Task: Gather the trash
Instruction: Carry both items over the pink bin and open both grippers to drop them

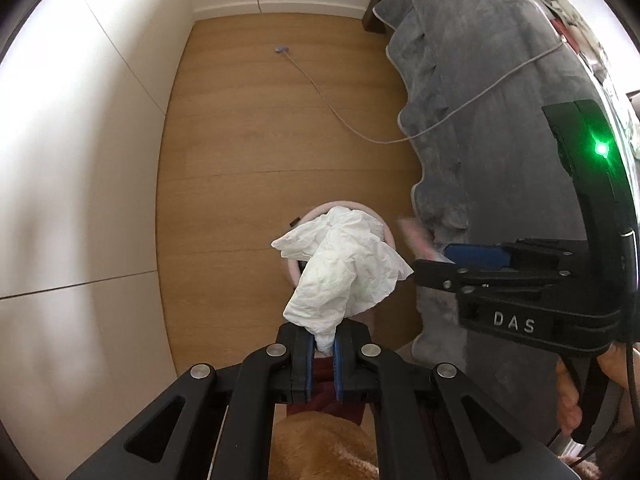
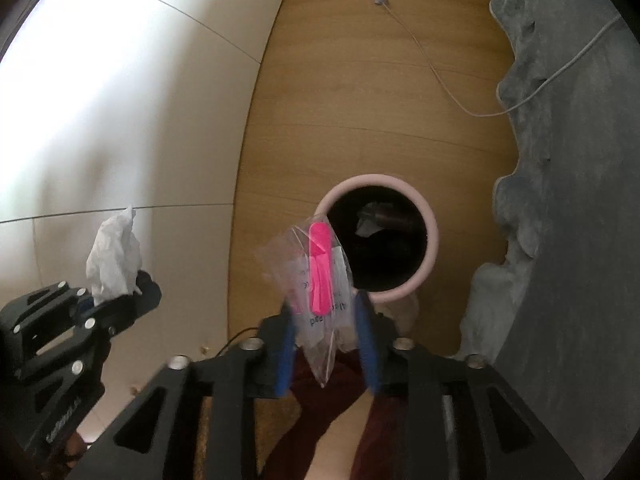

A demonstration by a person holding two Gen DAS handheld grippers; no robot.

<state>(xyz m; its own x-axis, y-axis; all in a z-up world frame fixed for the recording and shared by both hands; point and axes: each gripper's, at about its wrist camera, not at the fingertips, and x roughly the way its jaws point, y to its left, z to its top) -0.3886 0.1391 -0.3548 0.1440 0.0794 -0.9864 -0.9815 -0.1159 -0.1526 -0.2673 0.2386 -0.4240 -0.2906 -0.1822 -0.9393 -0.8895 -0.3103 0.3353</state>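
I read "DAS" on my right gripper (image 2: 326, 334), jaws apart around a clear wrapper (image 2: 316, 280) (pink strip inside, print blurred) above the pink bin (image 2: 430, 248). My left gripper (image 1: 323, 346) pinches a crumpled tissue (image 1: 340, 264). A grey blanket (image 1: 480, 120) and a cable (image 1: 320, 88) lie nearby.

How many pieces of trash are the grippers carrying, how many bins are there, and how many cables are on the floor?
White crumpled tissue, in the left hand-held gripper: 1
Clear plastic wrapper with a pink piece inside, between the right hand-held gripper's open jaws: 1
Pink bin: 1
Cable on the floor: 1
Total: 4
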